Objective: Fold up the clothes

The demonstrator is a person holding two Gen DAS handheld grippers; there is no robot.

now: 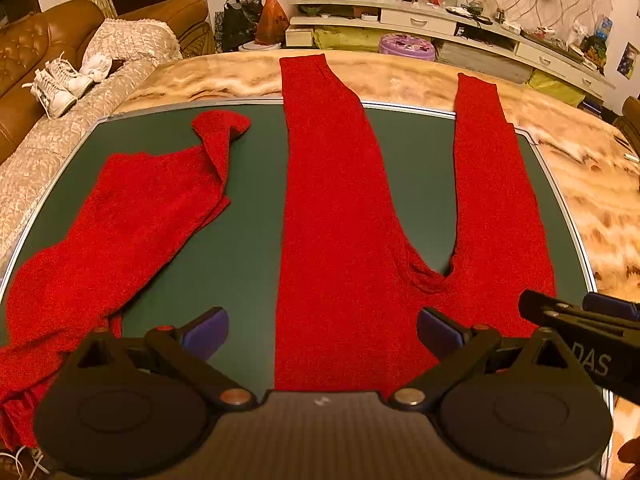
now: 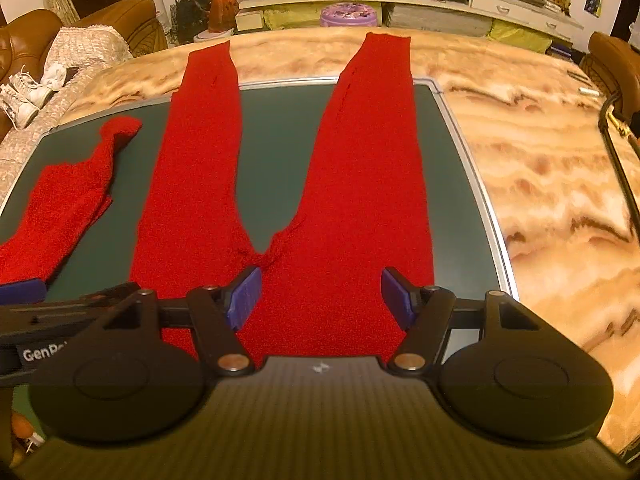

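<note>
Red knit trousers (image 1: 340, 220) lie flat on the dark green mat (image 1: 248, 240), legs pointing away and reaching past its far edge; they also show in the right wrist view (image 2: 340, 200). A second red garment (image 1: 132, 216) lies crumpled to the left, also in the right wrist view (image 2: 68, 204). My left gripper (image 1: 322, 334) is open above the waist end of the left leg. My right gripper (image 2: 320, 296) is open above the waist end of the right leg. Neither holds anything. The right gripper's side (image 1: 580, 320) shows in the left wrist view.
The mat lies on a marble-patterned table (image 2: 540, 160). A brown sofa (image 1: 36, 52) with white shoes (image 1: 60, 84) stands at the left. A purple stool (image 1: 406, 46) and cluttered white shelves (image 1: 420, 16) stand behind the table.
</note>
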